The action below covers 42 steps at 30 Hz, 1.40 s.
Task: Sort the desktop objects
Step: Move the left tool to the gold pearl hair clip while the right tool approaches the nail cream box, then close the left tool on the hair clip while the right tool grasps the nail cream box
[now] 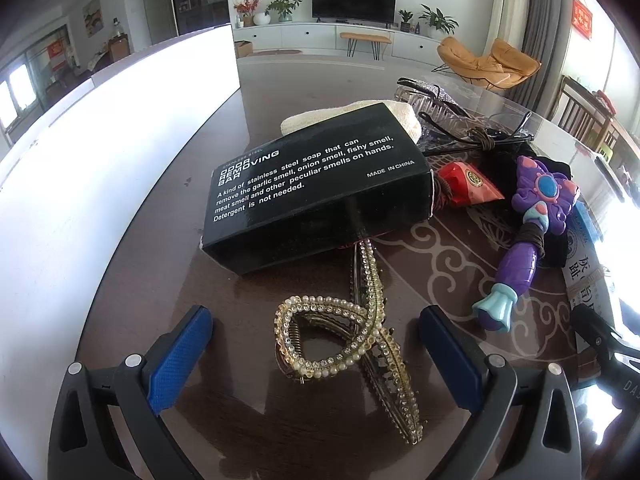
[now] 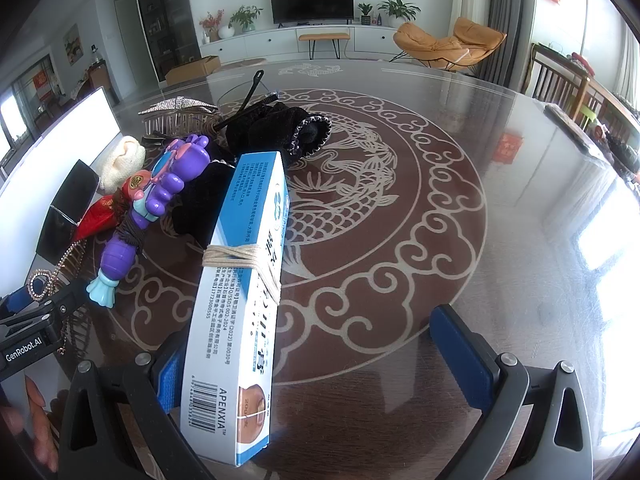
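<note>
Two sets of tongs work over the same heap. The left tongs stand spread, their blue pads on either side of a pearl and rhinestone hair clip that lies on the tabletop; neither pad touches it. The clip's far end runs under a black soap-bar box, which lies tilted on the heap, shut, so its contents are hidden. Behind the box sits a cream cloth, and to its right a red sachet and a purple toy wand wound with a brown hair tie.

The right tongs are spread too. A long white and blue ointment box, bound with beige string, lies between them with its near end against the left pad; the right pad is well apart from it. The carton is closed. Beyond it lies a black drawstring pouch, mouth open, its inside too dark to tell, with a sparkly comb clip beside it.
</note>
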Each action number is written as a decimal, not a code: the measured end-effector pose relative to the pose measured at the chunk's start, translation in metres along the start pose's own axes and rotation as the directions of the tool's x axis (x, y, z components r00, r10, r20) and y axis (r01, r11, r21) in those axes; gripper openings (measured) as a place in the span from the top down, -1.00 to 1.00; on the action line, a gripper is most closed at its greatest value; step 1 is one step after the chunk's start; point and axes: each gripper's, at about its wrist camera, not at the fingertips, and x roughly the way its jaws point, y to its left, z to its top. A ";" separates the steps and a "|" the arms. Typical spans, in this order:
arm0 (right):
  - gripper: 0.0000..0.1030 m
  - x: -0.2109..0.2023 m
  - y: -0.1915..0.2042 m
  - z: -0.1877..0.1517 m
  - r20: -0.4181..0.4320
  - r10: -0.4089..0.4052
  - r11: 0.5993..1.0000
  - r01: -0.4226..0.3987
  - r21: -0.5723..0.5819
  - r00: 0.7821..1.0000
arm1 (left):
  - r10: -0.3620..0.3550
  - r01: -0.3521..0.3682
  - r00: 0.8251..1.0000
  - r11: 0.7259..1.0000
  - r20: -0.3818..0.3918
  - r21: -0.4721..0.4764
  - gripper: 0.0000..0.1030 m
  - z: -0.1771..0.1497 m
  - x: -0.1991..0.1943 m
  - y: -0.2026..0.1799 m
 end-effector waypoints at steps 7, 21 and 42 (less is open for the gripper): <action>-1.00 -0.014 0.007 0.009 0.023 0.150 0.989 -0.150 -0.002 0.988 | -0.001 0.001 1.000 1.000 0.001 0.000 -1.00 0.000 0.001 0.000; -0.99 -0.039 -0.081 0.001 0.055 0.157 0.958 -0.166 0.236 0.986 | -0.016 0.016 1.000 1.000 -0.007 0.014 -1.00 -0.003 0.002 0.002; 0.19 -0.036 -0.025 -0.025 -0.088 0.176 0.980 -0.183 -0.079 0.980 | -0.210 0.204 0.975 0.975 0.068 0.090 0.18 -0.056 -0.060 0.012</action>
